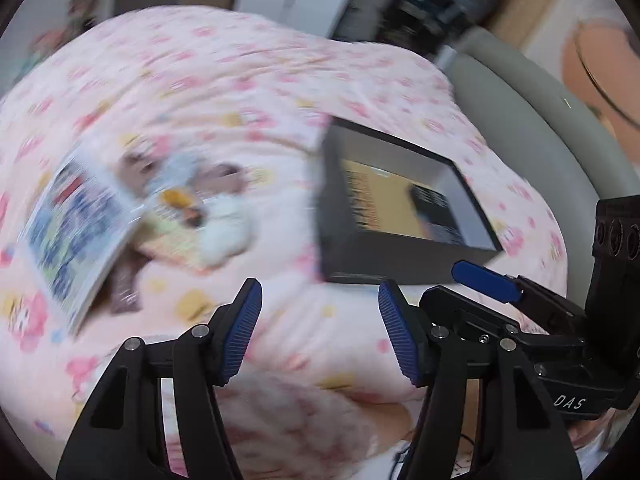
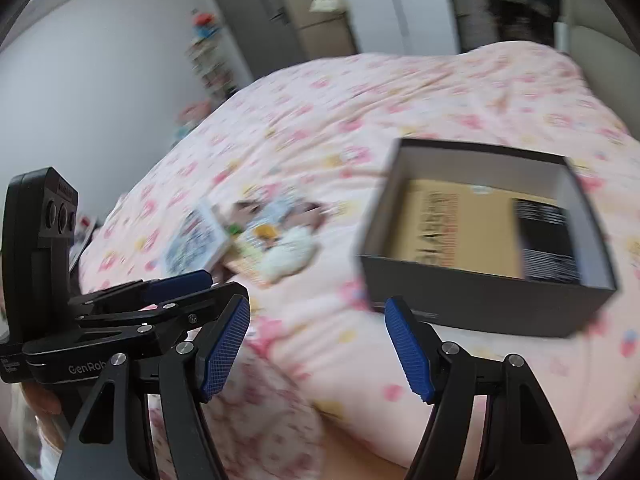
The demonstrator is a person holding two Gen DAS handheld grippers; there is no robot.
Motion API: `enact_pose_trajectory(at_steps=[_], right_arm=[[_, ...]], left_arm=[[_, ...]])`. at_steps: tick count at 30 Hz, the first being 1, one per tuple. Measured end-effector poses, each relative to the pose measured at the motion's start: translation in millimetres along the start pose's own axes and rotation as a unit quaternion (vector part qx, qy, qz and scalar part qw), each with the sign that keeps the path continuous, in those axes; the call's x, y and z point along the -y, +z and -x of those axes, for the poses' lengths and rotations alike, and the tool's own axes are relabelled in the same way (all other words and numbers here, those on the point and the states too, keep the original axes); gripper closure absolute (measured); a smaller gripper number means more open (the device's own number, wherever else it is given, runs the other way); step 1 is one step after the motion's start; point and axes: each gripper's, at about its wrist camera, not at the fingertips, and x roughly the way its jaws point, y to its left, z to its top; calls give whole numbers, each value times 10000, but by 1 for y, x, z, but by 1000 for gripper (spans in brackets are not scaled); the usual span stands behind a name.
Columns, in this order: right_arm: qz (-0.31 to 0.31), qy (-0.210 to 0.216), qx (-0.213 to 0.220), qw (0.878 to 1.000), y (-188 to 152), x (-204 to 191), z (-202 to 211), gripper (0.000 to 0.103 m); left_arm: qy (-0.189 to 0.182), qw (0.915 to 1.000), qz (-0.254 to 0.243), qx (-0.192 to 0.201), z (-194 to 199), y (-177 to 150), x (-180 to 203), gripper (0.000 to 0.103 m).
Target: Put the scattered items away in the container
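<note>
A black open box point(image 1: 404, 248) point(image 2: 484, 300) lies on a bed with a pink patterned cover point(image 1: 224, 80) point(image 2: 400, 92); a tan and black flat item point(image 2: 472, 228) rests inside it. Left of the box sits a blurred heap: a blue picture book point(image 1: 76, 232) point(image 2: 196, 240), a white soft toy point(image 1: 224, 232) point(image 2: 292, 252) and other small items. My left gripper point(image 1: 320, 332) is open and empty near the bed's front edge. My right gripper point(image 2: 318, 344) is open and empty too, in front of the box's near left corner. Each gripper shows at the edge of the other's view.
A grey padded headboard point(image 1: 516, 112) runs along the right of the bed. A person's arm point(image 1: 596, 64) shows at the upper right of the left wrist view. A white wall, a grey door point(image 2: 248, 12) and a shelf of toys point(image 2: 208, 52) stand beyond the bed.
</note>
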Motion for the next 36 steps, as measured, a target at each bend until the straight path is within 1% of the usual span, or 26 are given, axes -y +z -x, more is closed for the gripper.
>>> enact_pose_trajectory(at_steps=[2, 5, 7, 9, 10, 11, 12, 14, 15, 18, 20, 21, 22, 23, 24, 26, 27, 29, 31, 33, 36], right_arm=[[288, 136, -160, 9994, 6, -24, -24, 35], [812, 157, -275, 9962, 16, -61, -62, 35], [1021, 214, -432, 9936, 22, -80, -92, 35], [1236, 270, -667, 9897, 27, -96, -130, 35], [1323, 251, -726, 9882, 28, -101, -141, 35], [1426, 241, -776, 9864, 31, -107, -153, 35], [1521, 279, -785, 9849, 36, -113, -163, 35], [1668, 405, -783, 9820, 48, -126, -179, 35], [1716, 380, -786, 9813, 54, -132, -188, 35], [1758, 236, -864, 9803, 66, -144, -214, 35], [1721, 259, -1030, 9793, 70, -147, -234, 37], [1671, 411, -1179, 9780, 70, -149, -246, 52], [1638, 596, -1308, 9760, 68, -150, -254, 67], [1624, 658, -1419, 9742, 66, -151, -259, 71], [1644, 650, -1499, 9728, 63, -153, -263, 73], [1736, 607, -1427, 9725, 60, -155, -259, 73], [1720, 617, -1413, 9730, 59, -154, -253, 73], [1642, 690, -1379, 9743, 62, -151, -243, 73], [1592, 710, -1300, 9761, 63, -146, -223, 73], [1622, 609, -1194, 9776, 64, -142, -205, 73], [1616, 490, -1041, 9801, 63, -131, -172, 74]], left_arm=[[153, 9994, 290, 62, 4, -3, -28, 41], [520, 9956, 777, 104, 7, -9, -80, 41], [628, 9926, 1033, 120, 4, -11, -110, 41], [884, 9865, 1376, 132, -4, -14, -146, 41], [976, 9830, 1547, 127, -8, -14, -161, 41], [1040, 9765, 1881, 140, -10, -18, -183, 41], [998, 9718, 2128, 164, -11, -22, -198, 41], [803, 9632, 2556, 193, -13, -30, -225, 41], [712, 9585, 2755, 192, -17, -35, -239, 41], [597, 9453, 3198, 242, -27, -42, -270, 41], [474, 9396, 3375, 329, -34, -44, -283, 41], [400, 9382, 3418, 365, -37, -44, -287, 41], [335, 9377, 3437, 388, -41, -43, -290, 43], [299, 9372, 3455, 379, -46, -41, -293, 41], [353, 9358, 3492, 318, -49, -39, -294, 40], [305, 9358, 3500, 296, -47, -37, -293, 40], [304, 9383, 3428, 343, -43, -36, -290, 42], [247, 9436, 3279, 395, -33, -31, -280, 43], [204, 9472, 3168, 440, -24, -26, -271, 43], [174, 9569, 2869, 422, -15, -16, -251, 43], [24, 9654, 2570, 436, 0, -3, -223, 43]])
